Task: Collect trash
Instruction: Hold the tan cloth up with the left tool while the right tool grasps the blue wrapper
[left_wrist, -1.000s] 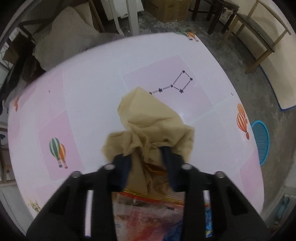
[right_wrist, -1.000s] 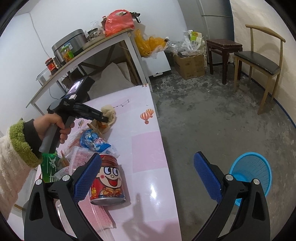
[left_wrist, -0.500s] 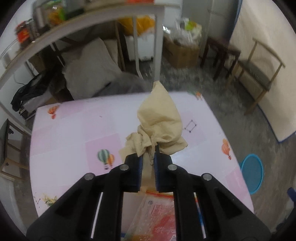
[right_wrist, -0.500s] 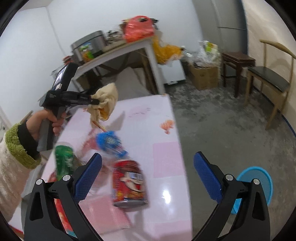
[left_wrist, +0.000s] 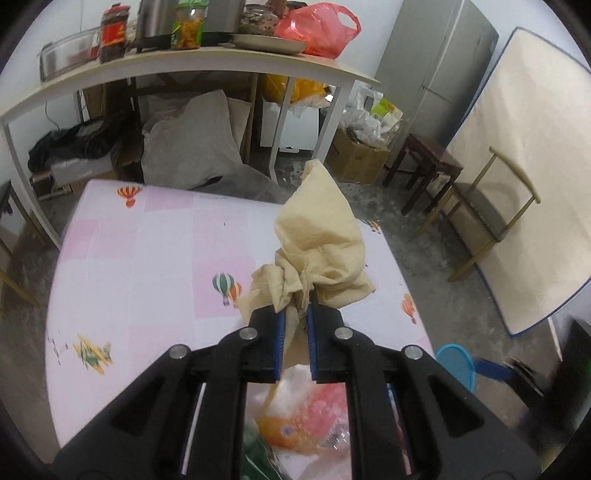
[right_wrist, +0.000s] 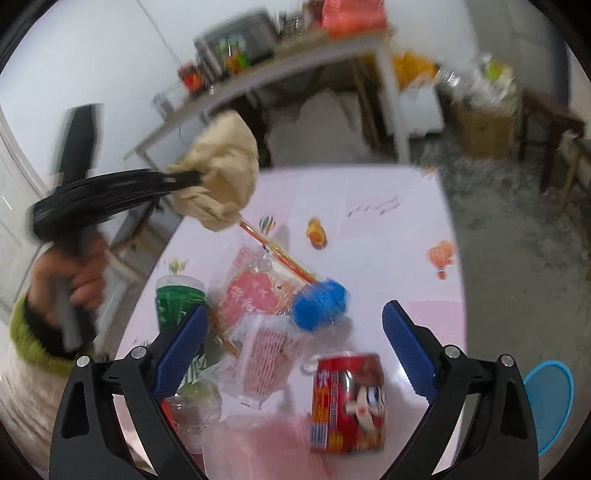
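Note:
My left gripper (left_wrist: 295, 317) is shut on a crumpled tan paper napkin (left_wrist: 321, 240), lifted above the pink table (left_wrist: 147, 258). The right wrist view shows the same napkin (right_wrist: 225, 170) pinched in the left gripper (right_wrist: 195, 179), held by a hand (right_wrist: 74, 280) in a green-cuffed sleeve. My right gripper (right_wrist: 291, 325) is open above a pile of trash: a red can (right_wrist: 347, 402), a blue ball-like wrapper (right_wrist: 321, 301), a green bottle (right_wrist: 177, 299), a pink snack packet (right_wrist: 255, 291) and chopsticks (right_wrist: 280, 254). Nothing sits between its jaws.
A blue basket (right_wrist: 550, 402) stands on the floor right of the table, also the blue basket (left_wrist: 456, 365) in the left wrist view. Behind are a long shelf table (left_wrist: 184, 66) with jars, a cardboard box (left_wrist: 358, 158), a stool (left_wrist: 428, 166) and a wooden chair (left_wrist: 491, 221).
The left gripper closed on the napkin and lifted it off the table. The right gripper swung left, from over the table edge and floor to over the trash pile.

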